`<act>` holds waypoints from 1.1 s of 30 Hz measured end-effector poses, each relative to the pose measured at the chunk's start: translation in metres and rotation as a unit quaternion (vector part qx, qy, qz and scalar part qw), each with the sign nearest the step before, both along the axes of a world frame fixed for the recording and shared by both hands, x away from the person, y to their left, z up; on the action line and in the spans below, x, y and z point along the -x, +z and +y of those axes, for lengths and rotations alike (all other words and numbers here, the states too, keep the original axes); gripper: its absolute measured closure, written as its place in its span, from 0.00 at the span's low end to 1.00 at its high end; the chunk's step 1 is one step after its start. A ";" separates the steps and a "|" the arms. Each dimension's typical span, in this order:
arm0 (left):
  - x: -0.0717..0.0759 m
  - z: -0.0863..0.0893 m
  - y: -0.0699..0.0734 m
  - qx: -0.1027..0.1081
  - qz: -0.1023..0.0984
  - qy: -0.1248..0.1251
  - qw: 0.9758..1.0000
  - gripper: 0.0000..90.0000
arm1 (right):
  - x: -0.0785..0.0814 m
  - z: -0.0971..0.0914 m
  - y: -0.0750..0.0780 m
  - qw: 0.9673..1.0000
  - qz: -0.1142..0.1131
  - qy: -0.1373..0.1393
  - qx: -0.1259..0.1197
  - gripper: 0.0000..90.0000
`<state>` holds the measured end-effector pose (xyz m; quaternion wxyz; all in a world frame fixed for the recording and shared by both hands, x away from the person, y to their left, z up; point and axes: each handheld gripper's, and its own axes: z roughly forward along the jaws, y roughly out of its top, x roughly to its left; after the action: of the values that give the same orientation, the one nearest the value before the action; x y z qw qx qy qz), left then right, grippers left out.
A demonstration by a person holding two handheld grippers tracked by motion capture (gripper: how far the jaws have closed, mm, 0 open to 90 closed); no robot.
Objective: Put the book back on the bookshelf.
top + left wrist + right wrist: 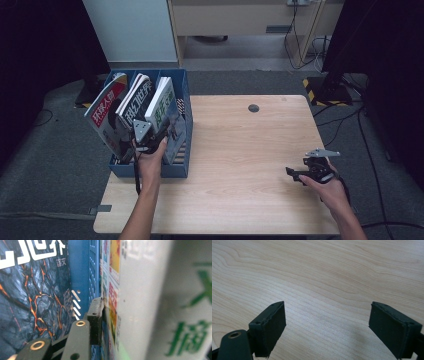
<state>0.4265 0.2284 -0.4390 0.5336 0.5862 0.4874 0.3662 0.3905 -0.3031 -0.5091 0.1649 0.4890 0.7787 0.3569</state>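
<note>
A blue file rack (150,170) stands on the left edge of the wooden table (240,150). It holds a red magazine (105,110), a dark one (134,102) and a white one with green lettering (162,102). My left gripper (159,134) reaches into the rack with the white magazine (150,302) between its jaws. One pad (96,320) stands by the cover with a thin dark gap, and the other is hidden behind the magazine. The dark magazine (32,290) leans to its left. My right gripper (295,174) rests low at the table's right, open (328,315) over bare wood.
A round dark grommet hole (254,108) sits near the table's far edge. Beyond the table are a white panel (132,30), cables and a black stand on grey carpet. The rack's blue slotted wall (82,272) stands just beyond my left jaw.
</note>
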 end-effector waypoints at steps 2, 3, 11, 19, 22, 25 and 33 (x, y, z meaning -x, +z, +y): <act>0.001 0.001 0.000 0.000 -0.001 -0.001 1.000 0.68 | 0.000 0.000 0.000 1.000 -0.001 0.000 0.000 0.16; 0.001 0.001 0.000 -0.001 -0.001 0.000 1.000 0.68 | 0.000 0.000 0.000 1.000 -0.001 0.001 0.001 0.16; 0.005 0.003 0.001 0.005 -0.001 0.000 1.000 0.64 | 0.000 0.000 0.001 1.000 -0.002 -0.001 -0.002 0.16; 0.007 0.004 0.002 0.007 0.001 0.000 1.000 0.59 | 0.000 -0.001 0.001 1.000 -0.001 0.001 -0.001 0.15; 0.008 0.005 0.002 0.008 0.003 0.000 1.000 0.58 | 0.000 -0.001 0.001 1.000 -0.001 0.001 -0.002 0.15; 0.008 0.006 0.002 0.008 0.003 0.000 1.000 0.56 | 0.000 -0.001 0.001 1.000 -0.001 0.001 -0.003 0.15; 0.011 0.007 0.002 0.002 0.016 -0.011 1.000 0.49 | 0.000 0.000 0.001 1.000 0.000 -0.001 -0.003 0.15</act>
<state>0.4156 0.2349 -0.4374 0.5304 0.5964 0.4904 0.3500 0.3902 -0.3028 -0.5080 0.1635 0.4902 0.7771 0.3592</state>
